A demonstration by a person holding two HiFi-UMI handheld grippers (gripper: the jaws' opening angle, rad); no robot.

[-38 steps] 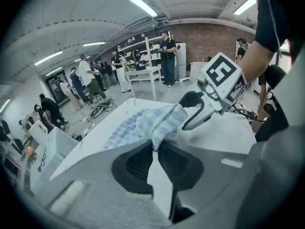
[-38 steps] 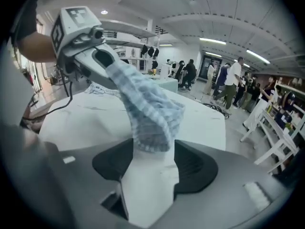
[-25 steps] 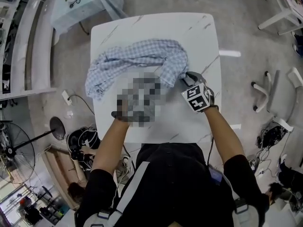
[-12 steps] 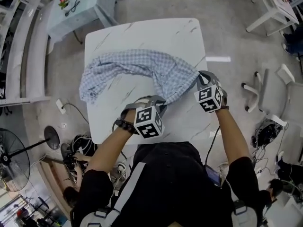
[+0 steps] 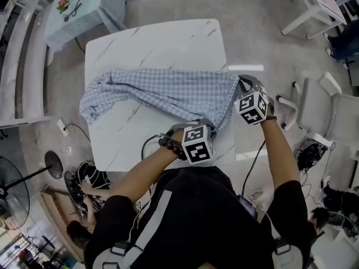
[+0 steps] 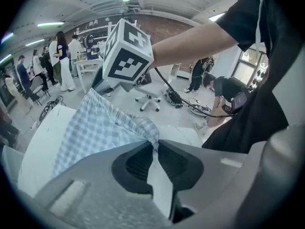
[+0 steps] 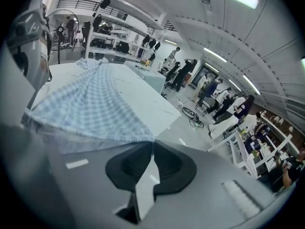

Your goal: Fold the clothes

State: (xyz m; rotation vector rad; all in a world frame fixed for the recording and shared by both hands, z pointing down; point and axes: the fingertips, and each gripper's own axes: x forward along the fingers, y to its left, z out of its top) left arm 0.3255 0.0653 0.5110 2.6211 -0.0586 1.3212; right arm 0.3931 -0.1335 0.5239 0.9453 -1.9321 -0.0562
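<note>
Over bench (image 5: 162, 41), L gripper (image 6: 153, 146) clamps checked cloth (image 5: 168, 91) edge; R gripper (image 7: 152, 144), jaws just closed, pinches another corner.

Grey floor (image 5: 269, 38), white marble table (image 5: 162, 43), fan (image 5: 14, 195)

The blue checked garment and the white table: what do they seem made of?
The blue and white checked garment: thin woven cloth, likely cotton, matte; it drapes and creases softly. The white rectangular table: marble or marble-look laminate, smooth, faintly glossy; grey veins cross it, but real stone is uncertain.
</note>
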